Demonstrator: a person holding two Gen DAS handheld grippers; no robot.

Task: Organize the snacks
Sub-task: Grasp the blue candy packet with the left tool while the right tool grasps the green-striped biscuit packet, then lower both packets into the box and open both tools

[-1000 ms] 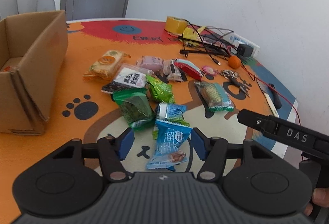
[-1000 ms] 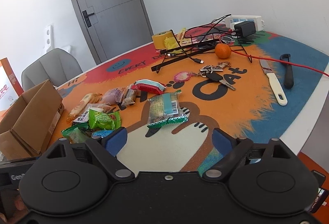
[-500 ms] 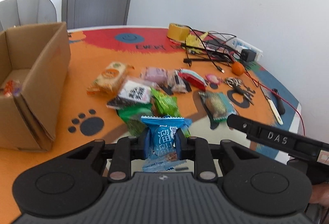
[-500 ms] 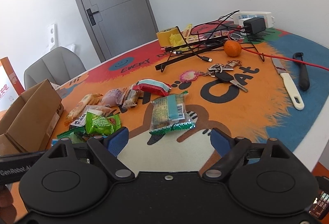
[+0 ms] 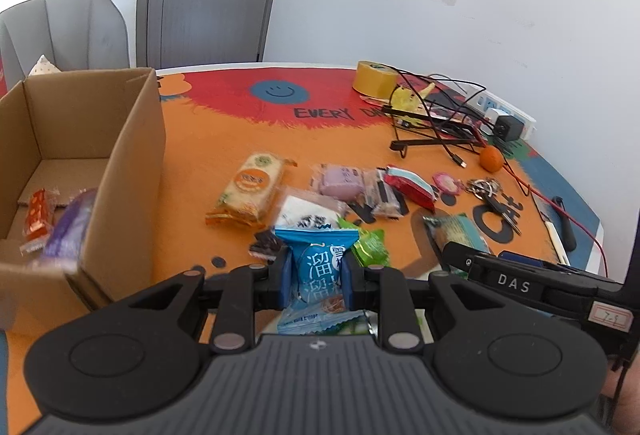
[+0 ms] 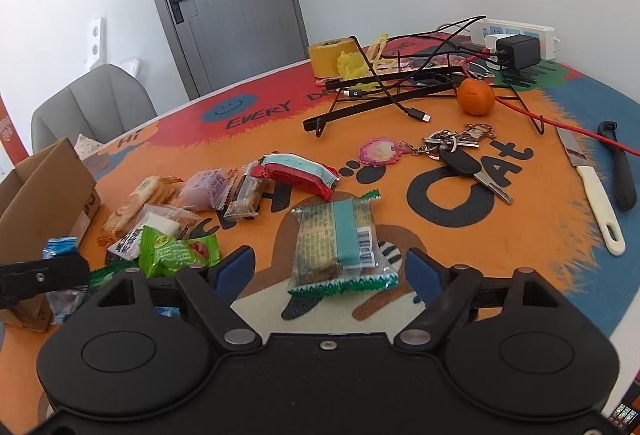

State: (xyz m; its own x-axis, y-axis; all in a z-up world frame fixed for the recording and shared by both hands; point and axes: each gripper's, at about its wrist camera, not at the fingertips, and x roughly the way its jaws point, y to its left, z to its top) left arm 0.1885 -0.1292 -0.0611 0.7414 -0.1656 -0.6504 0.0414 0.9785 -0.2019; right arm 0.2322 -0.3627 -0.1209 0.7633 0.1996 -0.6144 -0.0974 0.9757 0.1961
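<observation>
The left gripper (image 5: 313,275) is clenched on the blue snack packet (image 5: 318,267), both blue pads pressed against the packet's sides, with the packet held clear of the table mat (image 5: 224,139). The right gripper (image 6: 330,272) is released, its jaws spread wide and level with the near end of the green-and-teal snack packet (image 6: 340,241), which lies flat on the mat between them without contact. Just beyond the left gripper lies the loose snack pile: a bright green packet (image 5: 370,245), a black-and-white packet (image 5: 306,213), an orange cracker packet (image 5: 250,189), a pale purple packet (image 5: 340,181) and a red-and-teal packet (image 5: 410,187). To the left of the pile stands the open cardboard box (image 5: 140,171), which contains an orange-wrapped snack (image 5: 38,213) and a purple-wrapped snack (image 5: 70,229). Farther out on the mat lie a key bunch (image 6: 456,151), a white-handled knife (image 6: 592,191) and a tangerine (image 6: 476,97). At the far edge sit a roll of yellow tape (image 6: 330,55) and a power strip (image 6: 516,35).
</observation>
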